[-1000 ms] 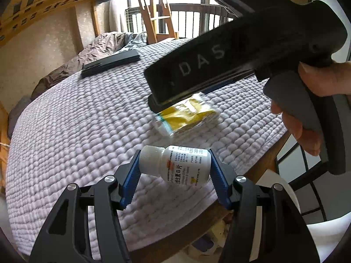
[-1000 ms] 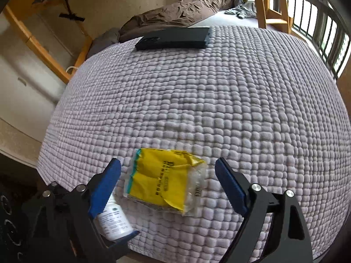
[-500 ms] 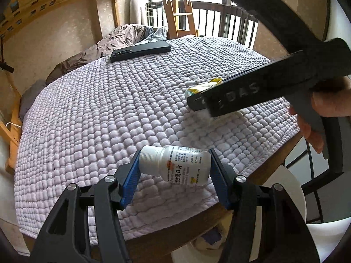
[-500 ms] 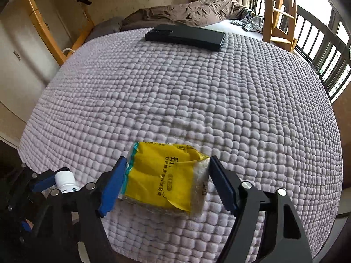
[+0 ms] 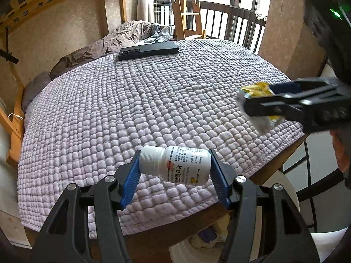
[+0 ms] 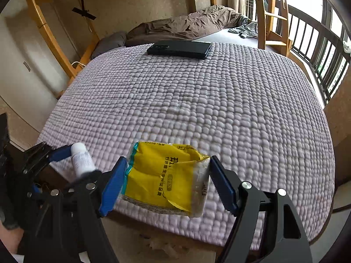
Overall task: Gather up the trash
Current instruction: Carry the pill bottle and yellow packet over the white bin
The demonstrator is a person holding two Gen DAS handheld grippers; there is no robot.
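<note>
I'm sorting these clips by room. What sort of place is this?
Probably a bedroom with a bunk or loft bed: rumpled brown bedding lies beyond the lilac quilted cover, beside a wooden ladder.

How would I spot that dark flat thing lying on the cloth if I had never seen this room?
Start at the table spread with the lilac quilted cloth and look to its far edge, near the rumpled brown bedding. There lies a flat black phone, alone on the cloth. Unlike the yellow packet and white pill bottle, it is dark, thin and not gripped by any tongs.
</note>
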